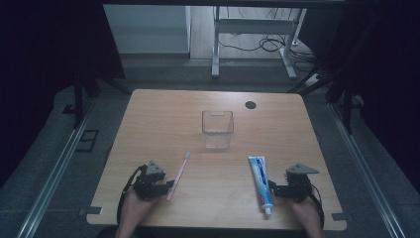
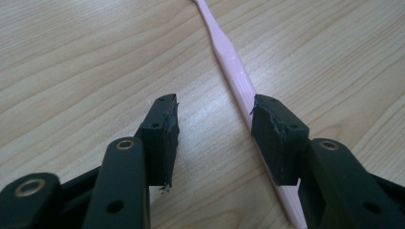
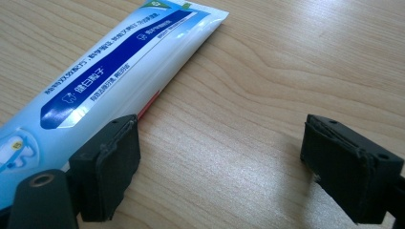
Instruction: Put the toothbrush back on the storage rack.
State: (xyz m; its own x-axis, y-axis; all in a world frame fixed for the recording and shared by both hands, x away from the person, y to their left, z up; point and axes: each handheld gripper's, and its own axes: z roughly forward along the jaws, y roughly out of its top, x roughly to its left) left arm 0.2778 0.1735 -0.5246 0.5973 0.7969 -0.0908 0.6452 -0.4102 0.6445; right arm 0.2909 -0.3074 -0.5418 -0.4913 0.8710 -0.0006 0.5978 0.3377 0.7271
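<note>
Down on the pale wooden table (image 1: pixel 218 104) now: broad bare wood across the middle, clear room on every side of the clear square plastic cup (image 1: pixel 217 129) standing upright toward the far half. Nothing visible inside that cup. Small dark round grommet (image 1: pixel 250 104) beyond it, near the far edge.

Near edge, left: black hand-held left gripper (image 1: pixel 167 184) resting low on the wood, jaws apart at a middling width, gripping nothing. In the left gripper view, bare wood between the pads, and the slim pink plastic toothbrush (image 2: pixel 234 71) lying flat, passing just outside and under one pad (image 2: pixel 272 138); touching or not, cannot tell. From above, toothbrush angled away from the near edge, bristle end pointing toward the cup, well apart from it.

Near edge, right: black hand-held right gripper (image 1: pixel 274 188) spread wide, holding nothing, bare wood between the pads. Long white-and-blue toothpaste tube (image 3: pixel 110 81) lying flat just outside one pad (image 3: pixel 110 167), right beside it. From above, cap end of the tube close to the near edge, flat end toward the cup.

Count: one cup, one toothbrush, one tube, two grippers, two hands in from the bottom.
</note>
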